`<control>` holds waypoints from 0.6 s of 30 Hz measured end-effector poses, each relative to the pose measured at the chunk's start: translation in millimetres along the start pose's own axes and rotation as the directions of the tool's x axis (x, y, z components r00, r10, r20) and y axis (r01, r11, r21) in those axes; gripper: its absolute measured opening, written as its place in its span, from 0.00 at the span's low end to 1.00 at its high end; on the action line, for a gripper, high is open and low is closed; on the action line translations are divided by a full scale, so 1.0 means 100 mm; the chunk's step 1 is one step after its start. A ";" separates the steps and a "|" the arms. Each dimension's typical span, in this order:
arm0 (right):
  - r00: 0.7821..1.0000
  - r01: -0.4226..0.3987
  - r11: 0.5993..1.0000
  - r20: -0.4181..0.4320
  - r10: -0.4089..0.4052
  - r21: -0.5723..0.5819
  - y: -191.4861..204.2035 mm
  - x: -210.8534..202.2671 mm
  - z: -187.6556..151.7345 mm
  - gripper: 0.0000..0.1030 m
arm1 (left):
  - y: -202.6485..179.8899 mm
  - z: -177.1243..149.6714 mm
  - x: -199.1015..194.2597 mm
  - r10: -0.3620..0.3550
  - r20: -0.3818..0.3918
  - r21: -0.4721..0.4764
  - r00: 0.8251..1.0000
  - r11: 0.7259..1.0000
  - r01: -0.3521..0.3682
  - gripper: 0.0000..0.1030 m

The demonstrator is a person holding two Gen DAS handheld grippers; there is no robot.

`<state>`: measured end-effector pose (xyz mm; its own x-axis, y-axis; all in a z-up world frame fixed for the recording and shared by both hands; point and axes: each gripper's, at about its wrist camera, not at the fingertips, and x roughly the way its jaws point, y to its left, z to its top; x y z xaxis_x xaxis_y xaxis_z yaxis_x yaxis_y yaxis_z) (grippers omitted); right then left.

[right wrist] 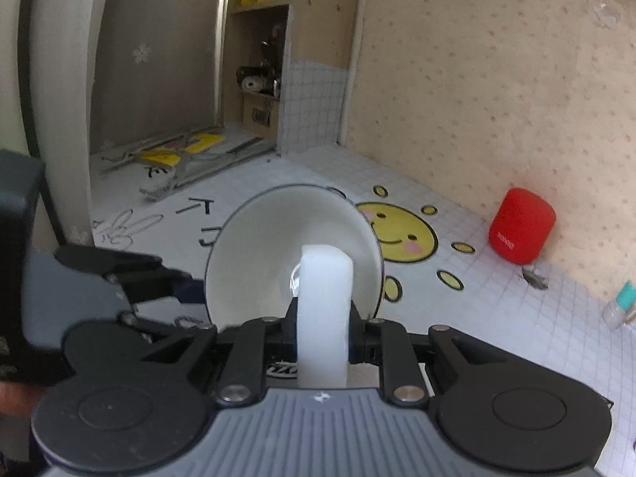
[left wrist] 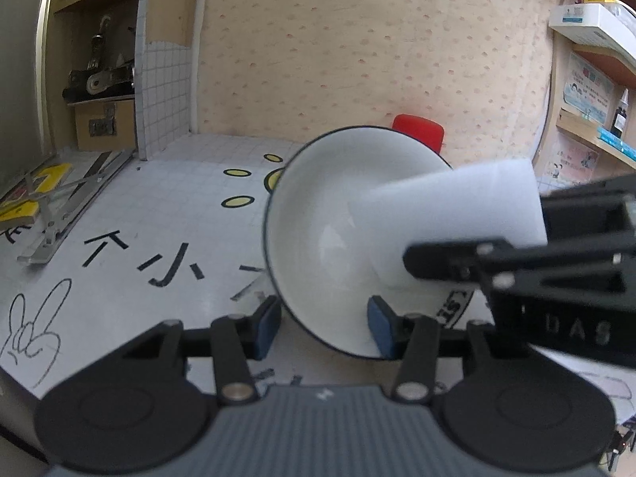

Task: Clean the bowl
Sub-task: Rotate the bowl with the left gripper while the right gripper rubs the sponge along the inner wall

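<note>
A white bowl (left wrist: 318, 214) with a dark rim is held tilted above the table, its opening facing right in the left wrist view. My left gripper (left wrist: 324, 328) is shut on the bowl's lower rim, one blue pad outside the wall and one inside. A white sponge block (left wrist: 449, 214) reaches into the bowl, and my right gripper (left wrist: 477, 230) is shut on it. In the right wrist view the sponge (right wrist: 324, 298) stands on edge in my right gripper (right wrist: 324, 330), its far end against the bowl's inside (right wrist: 270, 238). The left gripper (right wrist: 190, 288) comes in from the left.
A red cylindrical speaker (right wrist: 520, 230) stands by the wall at the right. A small teal-capped bottle (right wrist: 620, 306) lies near the table's right edge. A folded metal stand (left wrist: 67, 206) and yellow items lie at the far left. Shelves (left wrist: 596, 31) rise on the right.
</note>
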<state>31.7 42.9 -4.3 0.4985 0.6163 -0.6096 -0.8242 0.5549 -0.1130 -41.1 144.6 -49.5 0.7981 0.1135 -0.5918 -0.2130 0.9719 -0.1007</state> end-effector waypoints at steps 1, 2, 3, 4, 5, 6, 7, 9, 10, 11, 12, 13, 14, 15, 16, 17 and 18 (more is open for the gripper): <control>1.000 0.002 1.000 0.000 -0.002 0.006 -0.01 0.00 0.00 0.18 | 0.02 0.01 0.01 0.005 0.002 -0.007 1.000 1.000 -0.005 0.45; 1.000 0.005 1.000 0.001 -0.005 0.011 -0.02 -0.01 -0.01 0.18 | 0.03 0.03 0.03 0.010 0.004 -0.013 1.000 1.000 -0.010 0.45; 1.000 0.007 1.000 0.002 -0.007 0.011 -0.03 -0.02 -0.01 0.18 | 0.05 0.04 0.04 0.015 0.006 -0.020 1.000 1.000 -0.015 0.45; 1.000 0.009 1.000 0.000 -0.009 0.011 -0.04 -0.02 -0.01 0.18 | 0.06 0.05 0.05 0.020 0.007 -0.026 1.000 0.999 -0.019 0.45; 1.000 0.014 1.000 -0.002 -0.014 0.013 -0.05 -0.01 -0.01 0.18 | 0.08 0.07 0.07 0.022 0.007 -0.026 1.000 0.999 -0.022 0.47; 1.000 0.018 1.000 -0.004 -0.018 0.015 -0.05 0.00 -0.02 0.18 | 0.10 0.09 0.09 0.019 0.006 -0.029 1.000 0.999 -0.019 0.47; 1.000 0.016 1.000 -0.004 -0.016 0.018 -0.05 0.01 -0.02 0.18 | 0.11 0.11 0.12 0.016 0.005 -0.032 1.000 0.999 -0.016 0.48; 1.000 0.008 1.000 -0.001 -0.008 0.026 -0.06 0.02 -0.02 0.18 | 0.11 0.14 0.14 0.012 0.000 -0.029 1.000 1.000 -0.012 0.49; 1.000 0.008 1.000 0.000 -0.008 0.025 -0.05 0.02 -0.02 0.18 | 0.10 0.13 0.15 0.009 0.003 -0.020 1.000 1.000 -0.009 0.50; 1.000 0.011 1.000 0.000 -0.011 0.022 -0.05 0.02 -0.02 0.18 | 0.10 0.13 0.16 0.005 0.010 -0.019 1.000 1.000 -0.005 0.52; 1.000 0.015 1.000 0.001 -0.015 0.021 -0.05 0.03 -0.02 0.18 | 0.10 0.13 0.17 0.001 0.017 -0.018 1.000 1.000 -0.001 0.53; 1.000 0.017 1.000 0.001 -0.017 0.023 -0.06 0.04 -0.02 0.18 | 0.11 0.12 0.18 -0.003 0.023 -0.018 1.000 1.000 0.003 0.54; 1.000 0.017 1.000 0.002 -0.017 0.025 -0.07 0.04 -0.02 0.18 | 0.11 0.13 0.19 -0.006 0.027 -0.021 1.000 1.000 0.007 0.55; 1.000 0.019 1.000 0.003 -0.019 0.025 -0.07 0.04 -0.02 0.18 | 0.12 0.13 0.21 -0.010 0.032 -0.025 0.999 1.000 0.010 0.55; 1.000 0.020 1.000 0.005 -0.020 0.024 -0.07 0.05 -0.02 0.18 | 0.13 0.14 0.22 -0.017 0.033 -0.028 0.999 0.999 0.018 0.55; 1.000 0.022 1.000 0.007 -0.022 0.022 -0.07 0.04 -0.01 0.18 | 0.13 0.15 0.23 -0.020 0.032 -0.029 0.999 0.999 0.021 0.55; 1.000 0.028 0.999 0.009 -0.028 0.018 -0.06 0.04 -0.01 0.18 | 0.13 0.16 0.25 -0.026 0.029 -0.030 0.999 0.999 0.026 0.55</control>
<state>38.9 41.5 -7.0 0.5239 0.6056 -0.5990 -0.8050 0.5819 -0.1157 -14.6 163.7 -52.6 0.8194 0.0946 -0.5654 -0.2087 0.9678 -0.1405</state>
